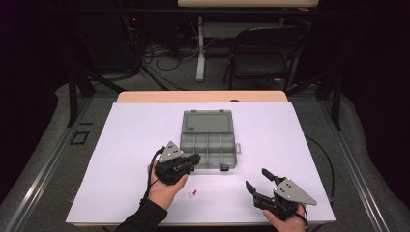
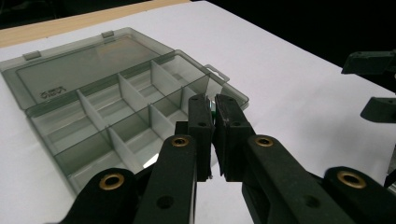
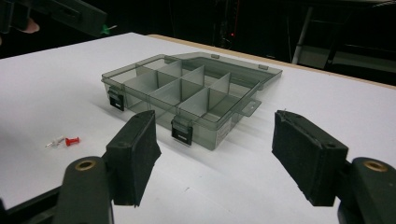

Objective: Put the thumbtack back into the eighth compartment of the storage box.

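The left gripper (image 1: 193, 158) is held above the white sheet (image 1: 125, 145), just in front of the near left corner of the compartment box (image 1: 209, 140). Its jaws are closed on a green pushpin (image 2: 213, 111); in the left gripper view a sliver of green shows between the two pads, and in the right gripper view the pin's green head (image 3: 108, 30) projects from the jaw tips at the upper left. The left hand (image 1: 164, 191) supports the gripper from below, with a dark sleeve (image 1: 142, 220) at the bottom edge.

On the sheet between the two grippers lie a red pushpin (image 1: 195, 193) and a clear pushpin (image 1: 189, 195), touching or very nearly touching; which cannot be determined. Both rest in front of the box, well apart from it.

The compartment box is grey translucent plastic. Its lid (image 1: 208, 121) is folded flat away from the person. Dividers partition the tray into two rows of compartments; no contents are discernible in them. Two dark latches (image 3: 182, 129) hang on the near wall.

The right gripper (image 1: 256, 180) sits at the near right of the sheet, held by the right hand (image 1: 285, 223). Its jaws stand wide apart with nothing between them and point toward the box.
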Demonstrator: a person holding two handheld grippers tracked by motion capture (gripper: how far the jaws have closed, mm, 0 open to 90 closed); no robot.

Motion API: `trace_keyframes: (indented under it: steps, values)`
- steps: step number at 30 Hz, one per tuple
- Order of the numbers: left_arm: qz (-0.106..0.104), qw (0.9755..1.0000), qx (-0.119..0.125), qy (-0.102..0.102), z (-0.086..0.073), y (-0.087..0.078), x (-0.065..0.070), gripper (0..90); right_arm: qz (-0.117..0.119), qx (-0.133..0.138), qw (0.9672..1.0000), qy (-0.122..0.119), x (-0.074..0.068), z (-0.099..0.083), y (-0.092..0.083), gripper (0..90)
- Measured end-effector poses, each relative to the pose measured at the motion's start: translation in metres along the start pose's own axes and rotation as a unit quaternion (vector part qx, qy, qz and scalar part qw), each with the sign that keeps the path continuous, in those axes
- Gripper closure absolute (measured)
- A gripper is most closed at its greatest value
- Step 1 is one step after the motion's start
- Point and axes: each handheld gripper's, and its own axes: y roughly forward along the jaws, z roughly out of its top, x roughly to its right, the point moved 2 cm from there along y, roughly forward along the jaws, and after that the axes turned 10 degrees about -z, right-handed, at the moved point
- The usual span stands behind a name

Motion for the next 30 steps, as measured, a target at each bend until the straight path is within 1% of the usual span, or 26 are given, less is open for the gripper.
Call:
trace_keyframes:
  steps: [2, 3, 6, 7, 10, 13, 16, 17, 19, 21, 22, 23, 24, 25, 30]
  values:
    - [-0.005, 1.0, -0.003, 0.0, 0.004, 0.006, 0.0, 85.4, 0.0, 0.001, 1.0, 0.001, 0.0, 0.0, 0.0, 30.5]
    - [-0.005, 1.0, -0.003, 0.0, 0.004, 0.006, 0.0, 85.4, 0.0, 0.001, 1.0, 0.001, 0.0, 0.0, 0.0, 30.5]
    - [-0.008, 0.9999, -0.008, 0.003, 0.009, 0.015, 0.0, 85.4, -0.002, 0.003, 1.0, 0.001, 0.002, 0.0, -0.001, 30.4]
    - [-0.008, 0.9999, -0.011, 0.005, 0.012, 0.021, 0.0, 85.4, -0.001, 0.003, 1.0, 0.004, 0.002, 0.0, -0.001, 30.4]
    - [-0.011, 0.9998, -0.013, 0.004, 0.014, 0.027, 0.0, 85.4, -0.001, 0.003, 1.0, 0.004, 0.002, 0.0, -0.001, 30.4]
    - [-0.015, 0.9998, -0.016, 0.002, 0.017, 0.04, 0.0, 85.4, 0.0, 0.003, 1.0, 0.004, 0.002, 0.0, -0.001, 30.4]
    - [-0.018, 0.9996, -0.02, 0.004, 0.021, 0.049, 0.002, 85.4, 0.0, 0.004, 1.0, 0.003, 0.002, 0.001, 0.0, 30.4]
    - [-0.018, 0.9996, -0.02, 0.004, 0.021, 0.049, 0.002, 85.4, 0.0, 0.004, 1.0, 0.003, 0.002, 0.001, 0.0, 30.4]
    - [-0.02, 0.9994, -0.028, 0.008, 0.022, 0.059, 0.003, 85.4, 0.0, 0.004, 1.0, 0.003, 0.002, 0.001, 0.0, 30.4]
    - [-0.02, 0.9993, -0.031, 0.008, 0.023, 0.065, 0.003, 85.4, 0.001, 0.004, 1.0, 0.003, 0.002, 0.001, -0.001, 30.4]
    - [-0.02, 0.9993, -0.031, 0.008, 0.023, 0.065, 0.003, 85.4, 0.001, 0.004, 1.0, 0.003, 0.002, 0.001, -0.001, 30.4]
    - [-0.019, 0.9992, -0.035, 0.007, 0.023, 0.07, 0.003, 85.4, 0.0, 0.003, 1.0, 0.005, 0.002, 0.001, -0.001, 30.4]
    - [-0.021, 0.999, -0.038, 0.007, 0.023, 0.072, 0.003, 85.4, 0.0, 0.003, 1.0, 0.004, 0.002, 0.001, -0.001, 30.4]
    - [-0.022, 0.9991, -0.037, 0.004, 0.022, 0.075, 0.003, 85.4, 0.0, 0.003, 1.0, 0.004, 0.002, 0.001, -0.001, 30.4]
    - [-0.022, 0.9987, -0.047, 0.004, 0.02, 0.083, 0.001, 85.4, 0.001, 0.003, 1.0, 0.004, 0.002, 0.001, 0.0, 30.4]
